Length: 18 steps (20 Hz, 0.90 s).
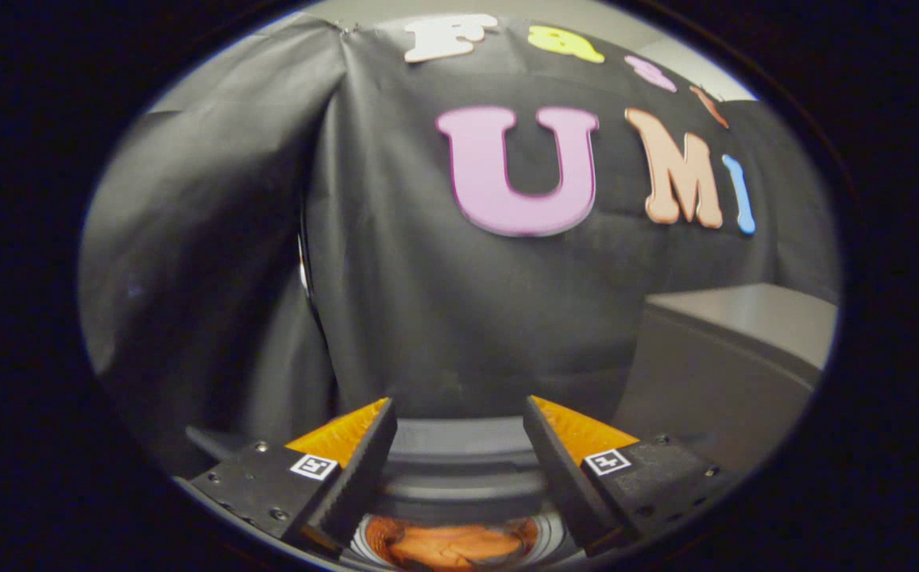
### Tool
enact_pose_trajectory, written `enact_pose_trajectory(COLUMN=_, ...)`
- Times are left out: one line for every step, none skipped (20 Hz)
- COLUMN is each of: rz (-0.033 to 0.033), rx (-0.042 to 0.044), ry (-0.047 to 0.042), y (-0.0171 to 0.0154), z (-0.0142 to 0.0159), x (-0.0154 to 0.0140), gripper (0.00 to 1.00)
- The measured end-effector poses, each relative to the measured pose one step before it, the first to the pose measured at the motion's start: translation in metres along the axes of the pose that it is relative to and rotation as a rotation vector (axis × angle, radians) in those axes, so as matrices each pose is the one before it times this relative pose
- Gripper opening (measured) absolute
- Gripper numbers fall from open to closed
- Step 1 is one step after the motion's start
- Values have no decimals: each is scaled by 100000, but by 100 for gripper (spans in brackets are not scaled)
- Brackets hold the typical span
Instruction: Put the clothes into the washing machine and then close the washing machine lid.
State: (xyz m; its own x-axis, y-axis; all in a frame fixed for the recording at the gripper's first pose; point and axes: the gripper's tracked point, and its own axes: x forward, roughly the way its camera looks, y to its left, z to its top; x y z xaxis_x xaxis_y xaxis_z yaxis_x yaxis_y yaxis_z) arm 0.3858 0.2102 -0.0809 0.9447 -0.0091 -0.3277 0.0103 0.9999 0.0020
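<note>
Gripper: the gripper (459, 453) hangs above the washer, fingers spread wide with nothing between them, pointing toward the booth wall.

Fingers: one finger (360, 469) stands left of the gap and the other at right, their inner faces slanting apart toward the tips; each block behind them carries a small square marker.

Washer: the washer (459, 477) lies low between and just beneath the fingers, a grey top-loader seen from above; its back rim runs crosswise from finger to finger.

Drum: the round drum (558, 536) opens upward, its ribbed pale wall curving around the mouth below the finger gap.

Clothes: the clothes (451, 546), an orange bundle, sit inside the drum, down at its bottom, under the gap between the fingers. The heap is rumpled and partly hidden, so its long axis cannot be told.

Lid: blurred at this angle; whether the grey band behind the drum is the raised lid or the washer's back panel cannot be told.

Box: a grey box (733, 357) stands right of the washer, beyond the right finger, its flat top level.

Wall: black cloth (427, 302) drapes behind the washer, folded at left.
</note>
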Motion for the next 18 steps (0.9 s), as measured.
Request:
enact_pose_trajectory(rz=210, rx=1176, ry=-58, y=-334, z=-1006, x=228, gripper=98)
enact_pose_trajectory(rz=-696, rx=817, ry=-1175, y=-503, z=-572, x=5, gripper=98)
enact_pose_trajectory(rz=-545, rx=-140, ry=-891, y=-175, z=-44, x=270, gripper=97)
enact_pose_trajectory(rz=82, rx=19, ry=-343, y=213, z=131, x=237, gripper=97)
enact_pose_trajectory(rz=354, rx=-575, ry=236, y=65, z=-142, x=202, gripper=97)
enact_pose_trajectory(rz=961, rx=-175, ry=498, y=-176, z=-576, x=45, gripper=96)
enact_pose_trajectory(rz=1258, rx=255, ry=623, y=15, z=-400, x=-1, gripper=96)
enact_pose_trajectory(rz=1170, rx=20, ry=427, y=-233, z=-695, x=-119, gripper=96)
enact_pose_trajectory(rz=1044, rx=-1219, ry=109, y=84, z=-359, x=-185, gripper=96)
enact_pose_trajectory(rz=36, rx=-1491, ry=-696, y=-144, z=-242, x=-280, gripper=96)
enact_pose_trajectory(rz=-632, rx=-1047, ry=-684, y=13, z=-217, x=-218, gripper=96)
enact_pose_trajectory(rz=-584, rx=-821, ry=128, y=391, z=-769, x=-469, gripper=96)
enact_pose_trajectory(rz=-168, rx=82, ry=555, y=145, z=-686, x=-332, gripper=96)
enact_pose_trajectory(rz=252, rx=-9, ry=826, y=-74, z=-639, x=-246, gripper=96)
enact_pose_trajectory(rz=-187, rx=877, ry=-168, y=-81, z=-245, x=-379, gripper=96)
enact_pose_trajectory(rz=-65, rx=534, ry=-377, y=-157, z=-126, x=-322, gripper=96)
enact_pose_trajectory(rz=-146, rx=-19, ry=-645, y=-39, z=-126, x=-510, gripper=96)
enact_pose_trajectory(rz=62, rx=-510, ry=-395, y=40, z=-133, x=-615, gripper=96)
